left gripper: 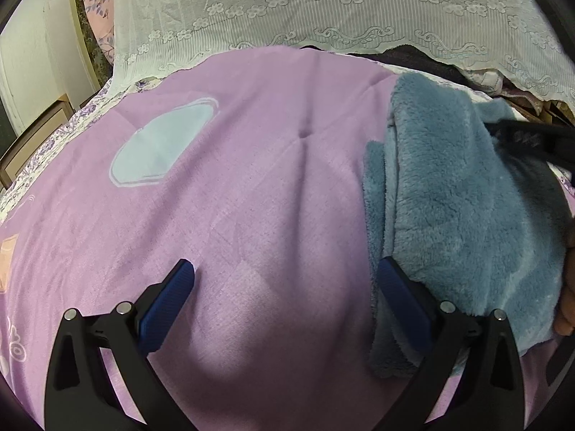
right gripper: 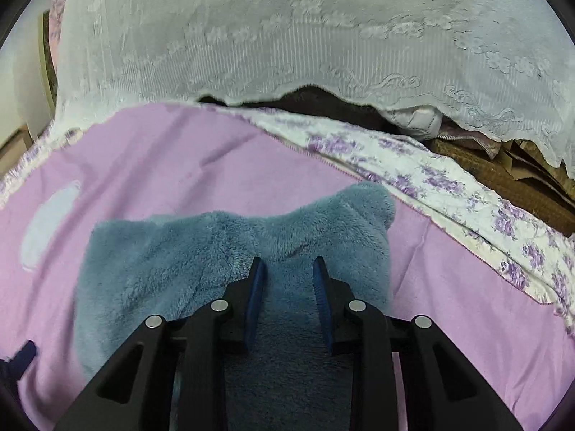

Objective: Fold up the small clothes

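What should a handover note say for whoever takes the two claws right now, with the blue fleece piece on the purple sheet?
Left claw: wide open, empty, low over the purple sheet; its right finger sits at the left edge of the blue fleece garment.
Right claw: partly open above the fleece, jaws apart, nothing pinched.
Garment: lying on the sheet, bunched, with layers overlapping along its left side; white lace cover behind it.
Done: looks partly folded at most.
Left: grip an edge, finish and flatten the fold.
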Demonstrator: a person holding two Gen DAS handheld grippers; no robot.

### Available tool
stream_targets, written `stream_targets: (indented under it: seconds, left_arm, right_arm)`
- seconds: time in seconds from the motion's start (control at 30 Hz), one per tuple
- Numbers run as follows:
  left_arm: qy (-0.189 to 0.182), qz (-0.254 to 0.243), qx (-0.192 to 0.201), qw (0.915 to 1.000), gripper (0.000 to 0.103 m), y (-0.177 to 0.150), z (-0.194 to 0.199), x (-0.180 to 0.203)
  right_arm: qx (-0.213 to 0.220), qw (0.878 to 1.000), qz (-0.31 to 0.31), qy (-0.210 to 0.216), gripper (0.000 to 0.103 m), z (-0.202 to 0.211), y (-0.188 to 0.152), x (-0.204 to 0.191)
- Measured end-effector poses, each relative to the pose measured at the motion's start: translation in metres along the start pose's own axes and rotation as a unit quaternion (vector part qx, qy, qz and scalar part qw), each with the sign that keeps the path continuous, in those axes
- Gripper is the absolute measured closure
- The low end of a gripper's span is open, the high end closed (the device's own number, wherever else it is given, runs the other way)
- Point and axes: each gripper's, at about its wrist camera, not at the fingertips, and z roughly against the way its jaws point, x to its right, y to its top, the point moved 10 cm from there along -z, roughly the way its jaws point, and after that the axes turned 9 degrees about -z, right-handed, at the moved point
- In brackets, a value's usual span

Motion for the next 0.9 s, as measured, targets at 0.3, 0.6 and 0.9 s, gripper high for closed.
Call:
stream_targets:
  seconds: [0.3, 0.6, 0.9]
  left_arm:
    - [-0.002, 0.002, -0.001, 1.0000, 0.004, -0.001, -0.002, -0.001]
    - [0.002, -0.002, 0.002, 1.0000, 0.004, 0.000, -0.001, 0.000]
    - [0.001, -0.001, 0.002, 1.0000, 0.004, 0.000, 0.000, 0.000]
  right_arm:
    - [0.042, 0.998, -0.018, 0.046, 0.069, 0.069, -0.022, 0.017]
    - [0.037, 0.999, -0.015, 0.033, 0.057, 0.056, -0.066, 0.033]
    - [0.029, 0.991, -0.088, 0.093, 0.049, 0.057, -0.073, 0.049]
